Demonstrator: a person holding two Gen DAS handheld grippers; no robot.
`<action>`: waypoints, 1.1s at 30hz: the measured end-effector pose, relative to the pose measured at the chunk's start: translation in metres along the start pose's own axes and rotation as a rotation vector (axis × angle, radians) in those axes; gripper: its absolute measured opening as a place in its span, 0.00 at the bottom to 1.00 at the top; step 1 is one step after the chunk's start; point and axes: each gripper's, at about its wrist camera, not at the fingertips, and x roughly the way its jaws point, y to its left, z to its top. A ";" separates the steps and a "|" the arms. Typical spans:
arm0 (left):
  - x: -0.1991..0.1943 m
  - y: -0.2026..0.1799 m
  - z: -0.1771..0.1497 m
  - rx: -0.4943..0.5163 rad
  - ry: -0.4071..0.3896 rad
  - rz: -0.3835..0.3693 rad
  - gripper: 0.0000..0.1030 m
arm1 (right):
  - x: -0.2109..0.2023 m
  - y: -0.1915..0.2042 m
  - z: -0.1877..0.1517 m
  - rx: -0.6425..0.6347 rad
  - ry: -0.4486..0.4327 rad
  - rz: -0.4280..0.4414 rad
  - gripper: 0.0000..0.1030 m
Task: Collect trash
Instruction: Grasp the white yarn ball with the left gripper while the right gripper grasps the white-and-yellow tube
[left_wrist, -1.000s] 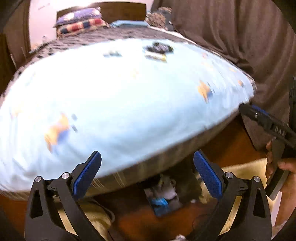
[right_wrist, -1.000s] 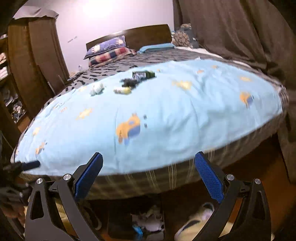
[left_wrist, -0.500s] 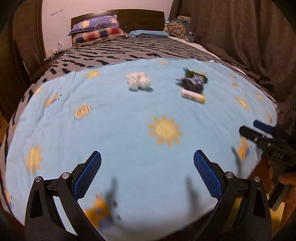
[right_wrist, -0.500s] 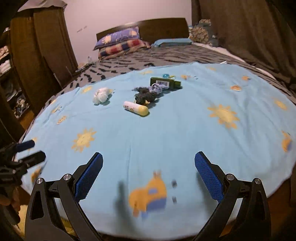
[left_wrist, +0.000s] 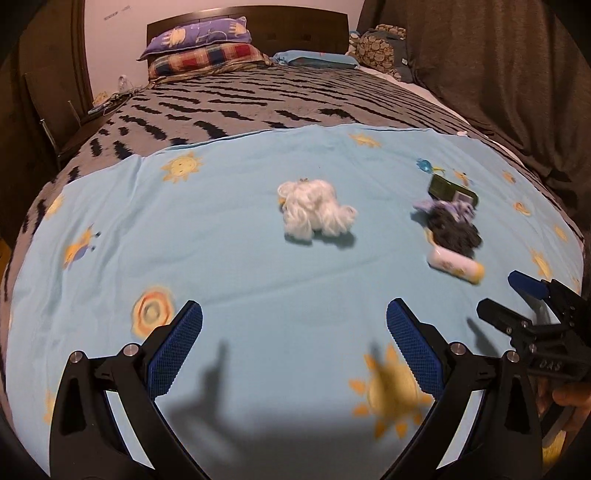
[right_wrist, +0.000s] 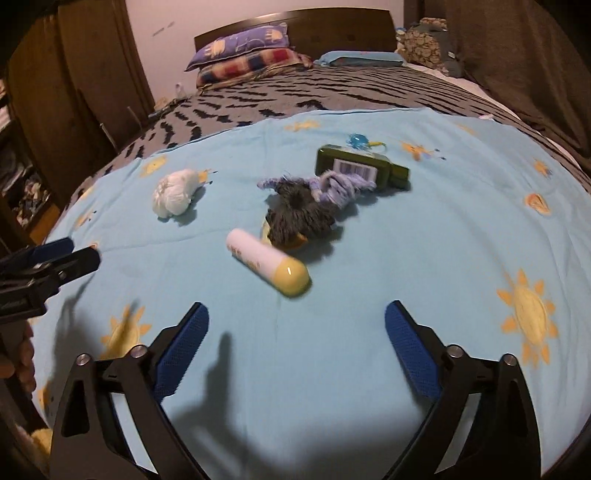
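Trash lies on a light blue sheet (left_wrist: 221, 251) with sun prints: a white crumpled wad (left_wrist: 314, 212) (right_wrist: 173, 192), a white tube with a yellow cap (right_wrist: 267, 266) (left_wrist: 456, 266), a dark grey fuzzy ring (right_wrist: 299, 214), a lilac knotted cord (right_wrist: 336, 186), a green box with a barcode (right_wrist: 362, 166) and a small blue piece (right_wrist: 358, 140). My left gripper (left_wrist: 293, 314) (right_wrist: 83, 248) hangs open over the sheet, short of the wad. My right gripper (right_wrist: 297, 314) (left_wrist: 498, 291) is just short of the tube, its jaws wide but closing with nothing between them.
The sheet covers the foot of a bed with a grey, black-patterned cover (left_wrist: 258, 103). Pillows (left_wrist: 207, 48) lean on the wooden headboard. A dark curtain (left_wrist: 498, 74) hangs on the right, and a wooden wardrobe (right_wrist: 74, 92) stands on the left.
Both grippers have come from the bed's foot edge over the sheet towards the trash. The items now look larger and closer. The floor under the bed is out of view.
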 end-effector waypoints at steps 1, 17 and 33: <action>0.006 0.001 0.006 -0.003 0.004 -0.001 0.92 | 0.003 0.001 0.003 -0.007 0.005 0.000 0.89; 0.086 -0.003 0.064 -0.016 0.044 -0.042 0.86 | 0.049 0.039 0.035 -0.156 0.078 0.057 0.56; 0.071 0.000 0.044 0.005 0.073 -0.074 0.43 | 0.026 0.045 0.017 -0.162 0.060 0.056 0.22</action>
